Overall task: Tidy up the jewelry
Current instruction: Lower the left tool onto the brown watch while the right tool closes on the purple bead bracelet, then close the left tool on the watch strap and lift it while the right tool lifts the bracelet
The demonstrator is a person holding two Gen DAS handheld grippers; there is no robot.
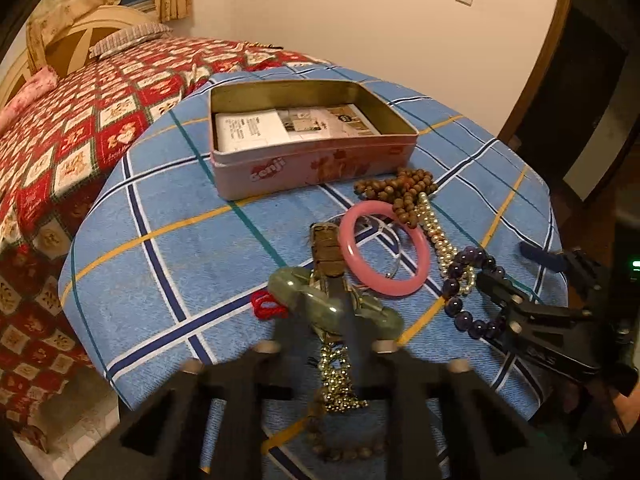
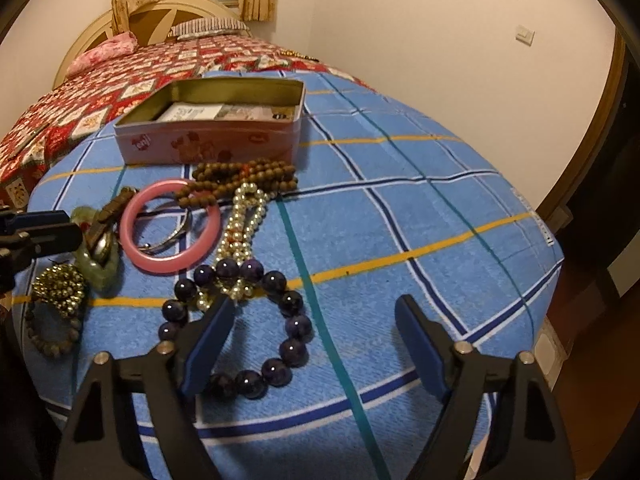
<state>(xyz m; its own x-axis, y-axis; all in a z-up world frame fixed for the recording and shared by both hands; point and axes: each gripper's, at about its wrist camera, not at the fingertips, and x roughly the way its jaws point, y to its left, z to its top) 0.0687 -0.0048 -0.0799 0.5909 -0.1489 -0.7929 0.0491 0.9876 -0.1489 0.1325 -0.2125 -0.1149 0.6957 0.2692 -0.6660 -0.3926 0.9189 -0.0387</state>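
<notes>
1. The right gripper has its two blue-padded fingers spread wide and grips nothing. One finger lies over the near side of the purple bead bracelet; the other hangs above bare cloth.
2. The left gripper is blurred in its own view. Its fingers look closed together around the green jade bangle, but the blur hides the contact. The right view shows only its tip, beside the bangle.
3. Only the left view shows the red cord beside the bangle. The right view shows more clearly the gold bead cluster and the small brown bead bracelet.
4. Farther on lie a smooth pink bangle with a thin silver bangle inside its ring, and a white pearl strand that reaches into the purple bracelet.
5. Behind them a heap of brown wooden beads lies just in front of the pink tin box — open, metal, rounded corners, with printed papers inside.
6. All of it rests on a blue checked tablecloth. Beyond is a bed with a red patchwork quilt.
</notes>
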